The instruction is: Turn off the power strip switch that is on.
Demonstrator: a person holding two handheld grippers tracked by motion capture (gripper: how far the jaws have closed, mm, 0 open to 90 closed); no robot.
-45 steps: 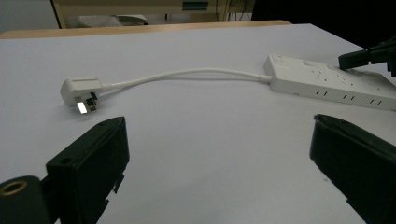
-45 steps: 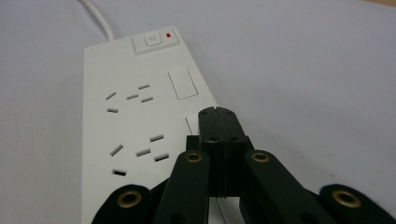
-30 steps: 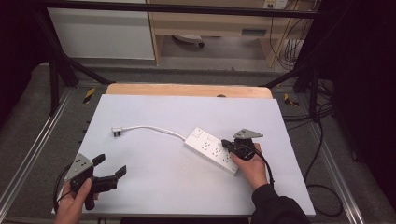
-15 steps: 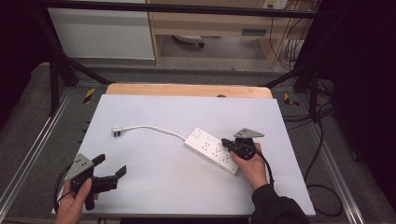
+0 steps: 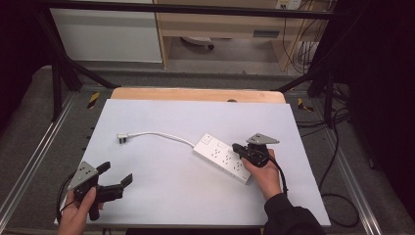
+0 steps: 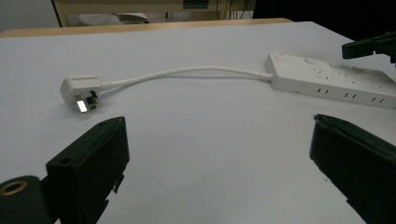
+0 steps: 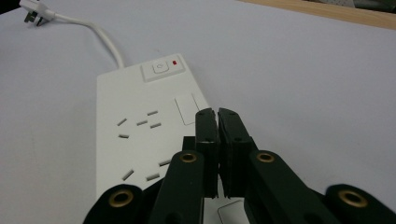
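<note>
A white power strip (image 5: 222,157) lies slantwise on the white table top (image 5: 186,196), right of the middle. Its short cable (image 5: 161,135) curves left to a flat white plug (image 5: 122,138). My right gripper (image 5: 236,147) hovers over the strip's right half, jaws shut with nothing between them. In the right gripper view the tips (image 7: 217,114) sit just above the strip (image 7: 135,116), short of its switch and red light (image 7: 174,62). My left gripper (image 5: 116,172) stands open at the front left, apart from everything. Its jaws (image 6: 217,122) face the plug (image 6: 79,88) and strip (image 6: 327,77).
A wooden strip (image 5: 195,94) borders the table's far edge. Metal rails (image 5: 29,161) run along both sides, and cables (image 5: 337,196) lie on the floor at the right. Bare table surface stretches between the two grippers.
</note>
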